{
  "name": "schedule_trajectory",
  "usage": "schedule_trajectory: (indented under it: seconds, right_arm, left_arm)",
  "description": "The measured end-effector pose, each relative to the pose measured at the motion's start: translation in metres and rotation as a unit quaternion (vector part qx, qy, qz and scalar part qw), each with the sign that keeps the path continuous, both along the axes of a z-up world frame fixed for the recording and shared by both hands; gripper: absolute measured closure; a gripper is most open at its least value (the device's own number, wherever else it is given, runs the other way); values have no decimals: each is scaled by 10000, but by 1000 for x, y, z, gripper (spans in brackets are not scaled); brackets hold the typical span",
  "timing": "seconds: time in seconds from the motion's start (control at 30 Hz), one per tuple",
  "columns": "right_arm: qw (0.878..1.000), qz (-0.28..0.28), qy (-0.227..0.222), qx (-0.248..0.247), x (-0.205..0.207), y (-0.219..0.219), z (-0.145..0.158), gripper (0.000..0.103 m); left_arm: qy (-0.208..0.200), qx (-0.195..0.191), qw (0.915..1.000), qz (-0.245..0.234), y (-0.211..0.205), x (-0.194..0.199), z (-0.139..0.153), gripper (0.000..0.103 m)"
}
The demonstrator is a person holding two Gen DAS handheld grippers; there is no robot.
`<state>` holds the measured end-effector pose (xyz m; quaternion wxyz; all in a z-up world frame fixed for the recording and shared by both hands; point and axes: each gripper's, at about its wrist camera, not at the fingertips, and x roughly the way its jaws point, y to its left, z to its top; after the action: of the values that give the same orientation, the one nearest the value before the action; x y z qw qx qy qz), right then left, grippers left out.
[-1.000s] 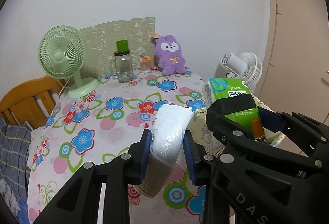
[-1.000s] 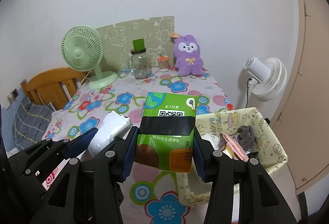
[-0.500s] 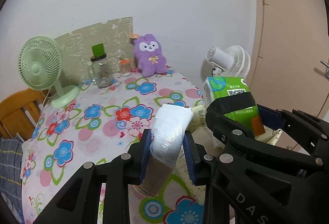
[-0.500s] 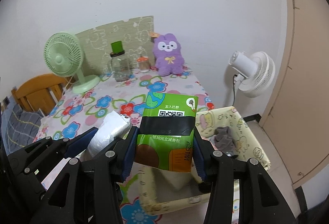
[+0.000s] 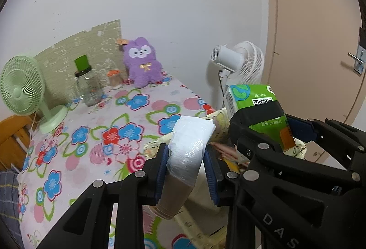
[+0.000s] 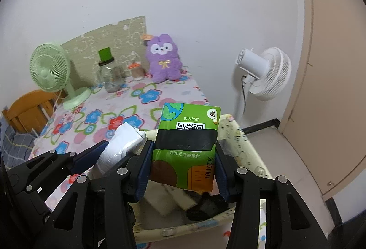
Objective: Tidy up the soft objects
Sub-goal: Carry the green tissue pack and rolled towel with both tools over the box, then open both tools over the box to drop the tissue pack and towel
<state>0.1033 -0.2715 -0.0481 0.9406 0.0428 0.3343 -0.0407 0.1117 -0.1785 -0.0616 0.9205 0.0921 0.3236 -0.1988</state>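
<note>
My left gripper [image 5: 186, 166] is shut on a white plastic-wrapped roll [image 5: 189, 148] and holds it above the near edge of a yellow patterned fabric basket [image 5: 219, 118]. My right gripper [image 6: 183, 162] is shut on a green tissue pack [image 6: 189, 146] and holds it over the same basket [image 6: 247, 155]. The roll also shows in the right wrist view [image 6: 121, 148], left of the pack. The pack shows in the left wrist view [image 5: 254, 109]. Dark and pale soft items lie inside the basket, partly hidden. A purple plush toy [image 6: 163, 59] sits at the table's far edge.
The flowered table [image 5: 96, 134] carries a green desk fan [image 5: 22, 91], a glass jar with a green lid [image 5: 88, 84] and a small orange-capped jar [image 5: 114, 79]. A white standing fan [image 6: 265, 72] and a beige door [image 5: 320, 43] are on the right. A wooden chair [image 6: 25, 107] stands left.
Both grippers have moved to the right with their loads, from over the table to over the basket. The basket's inside now lies directly below the tissue pack.
</note>
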Motion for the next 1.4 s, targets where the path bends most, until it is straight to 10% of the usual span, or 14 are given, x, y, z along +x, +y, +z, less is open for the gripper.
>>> schedule_trajectory:
  seconds: [0.57,0.8,1.27,1.4]
  right_arm:
    - [9994,-339,113,36,12,-40,-10,51]
    - [9991,-365,203,107,20,-45,-17,51]
    - [9991,-189,279,275,29,-34,-24,47]
    - [9989,-48,286,374,28,-27,-23,26]
  left_arm:
    - [89,13,9992,-378,-39,15,-9,70]
    - [115,124,9993,-345,-42,20,-16,25]
    - [199,300,9993,-72,-24,23,-20,11]
    - [194,203,9996,-59,-18,20,-18,9]
